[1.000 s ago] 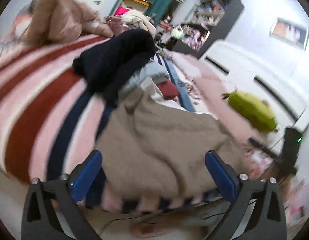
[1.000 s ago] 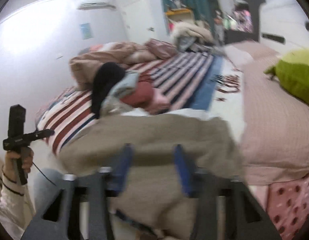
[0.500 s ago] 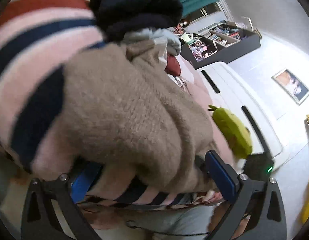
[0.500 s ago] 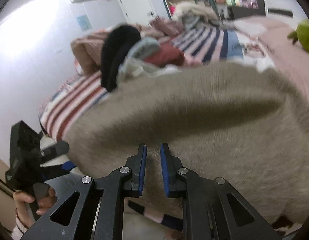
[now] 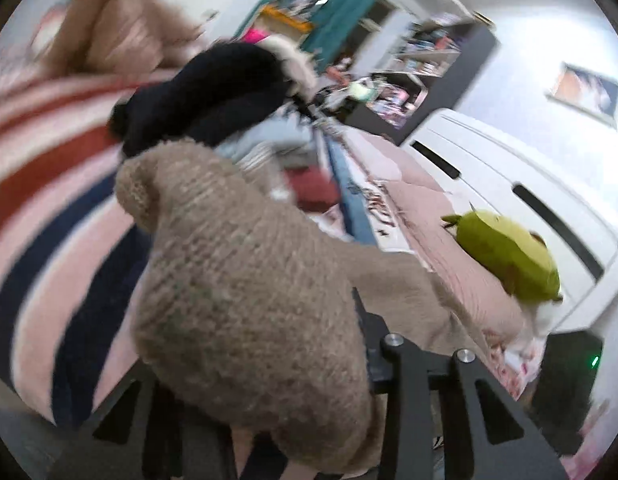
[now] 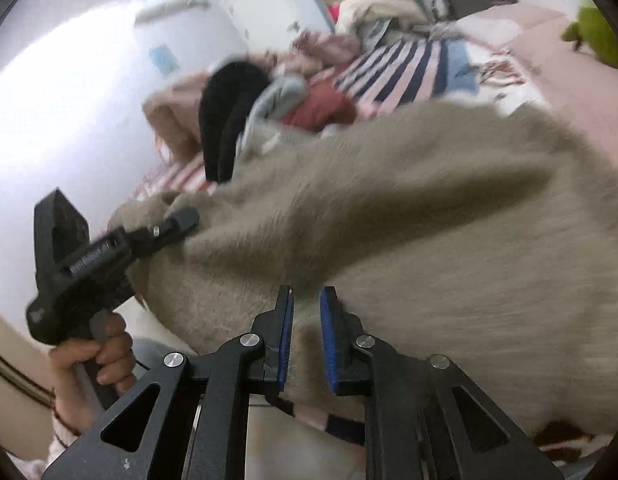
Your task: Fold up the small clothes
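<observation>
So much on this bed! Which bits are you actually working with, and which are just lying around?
In use:
- beige knit sweater
- left hand-held gripper
- right hand-held gripper

Lying about:
- black garment
- green plush toy
- striped blanket

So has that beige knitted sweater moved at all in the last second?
Yes. The beige sweater lay flat on the striped bedspread a second ago; now the left gripper has lifted its corner up toward the black garment.

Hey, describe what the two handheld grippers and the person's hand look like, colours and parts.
The right gripper has black angular linkage arms with triangular cutouts, silver round pins and blue finger pads. The left gripper is a black pistol-grip body. The bare hand shows a pale knitted cuff.
</observation>
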The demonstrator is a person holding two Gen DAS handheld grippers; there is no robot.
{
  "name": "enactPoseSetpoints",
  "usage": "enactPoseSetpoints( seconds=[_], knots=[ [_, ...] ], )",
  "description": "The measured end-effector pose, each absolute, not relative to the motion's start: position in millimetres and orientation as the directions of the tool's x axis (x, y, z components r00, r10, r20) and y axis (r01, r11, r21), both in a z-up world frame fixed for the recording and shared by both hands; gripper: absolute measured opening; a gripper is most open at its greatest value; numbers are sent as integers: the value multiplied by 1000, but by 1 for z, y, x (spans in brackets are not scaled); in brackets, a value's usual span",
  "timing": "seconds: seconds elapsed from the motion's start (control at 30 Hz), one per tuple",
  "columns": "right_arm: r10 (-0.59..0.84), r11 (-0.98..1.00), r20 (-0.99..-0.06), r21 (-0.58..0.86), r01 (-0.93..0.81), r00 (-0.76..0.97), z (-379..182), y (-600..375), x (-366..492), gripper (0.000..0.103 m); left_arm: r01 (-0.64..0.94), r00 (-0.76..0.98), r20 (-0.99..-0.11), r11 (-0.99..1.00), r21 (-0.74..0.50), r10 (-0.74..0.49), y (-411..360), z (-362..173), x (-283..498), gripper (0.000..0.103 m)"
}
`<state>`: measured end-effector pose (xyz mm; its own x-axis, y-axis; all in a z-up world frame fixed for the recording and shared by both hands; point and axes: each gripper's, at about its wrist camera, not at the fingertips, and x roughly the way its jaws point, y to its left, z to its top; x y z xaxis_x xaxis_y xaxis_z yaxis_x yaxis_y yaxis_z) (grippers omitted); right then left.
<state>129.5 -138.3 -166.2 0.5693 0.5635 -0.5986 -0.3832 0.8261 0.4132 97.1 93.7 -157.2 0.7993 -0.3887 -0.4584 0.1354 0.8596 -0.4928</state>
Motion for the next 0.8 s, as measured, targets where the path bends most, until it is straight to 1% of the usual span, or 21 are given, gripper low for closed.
enactPoseSetpoints(
  seconds=[0.13,0.23,0.33,0.4,0.47,0.5,0.57,0.63,0.67,0.7,0.73,0.77,0.8],
  knots=[
    [534,841,-517,405,-359,669,-134,-189,111,18,256,809,-434,903,-346,-395,44,-116,100,31],
    [499,855,-459,397,-332,735,-113,-233,93,24,391,774,-428,884,-257,-467,-13,-97,108,31],
    [439,880,-420,379,-286,794,-100,-272,74,25,533,695,-433,816,-225,-574,-70,-95,112,27],
    [417,885,-405,384,-263,813,-99,-289,64,25,635,599,-469,742,-215,-649,-114,-103,114,27],
    [401,883,-394,405,-235,827,-101,-309,53,25,698,488,-516,670,-254,-704,-145,-118,121,27],
    [395,884,-393,409,-227,830,-102,-313,51,25,726,404,-551,622,-293,-731,-163,-133,124,27],
    [368,889,-397,416,-193,841,-107,-326,47,25,737,335,-597,598,-316,-729,-180,-155,128,27],
    [346,888,-404,434,-156,847,-114,-339,43,25,751,332,-616,595,-285,-714,-188,-165,122,29],
    [342,885,-407,442,-145,847,-117,-343,42,25,759,345,-610,594,-266,-714,-187,-164,117,34],
    [336,883,-414,450,-130,846,-120,-348,41,25,763,340,-607,588,-269,-719,-186,-160,116,43],
    [332,883,-419,452,-123,845,-121,-351,41,25,764,319,-603,575,-294,-732,-184,-155,118,49],
    [328,884,-422,452,-117,845,-121,-355,41,26,764,304,-596,564,-314,-743,-178,-151,120,59],
    [325,885,-424,451,-114,845,-120,-356,42,31,767,285,-584,546,-337,-760,-172,-145,117,67]
  ],
)
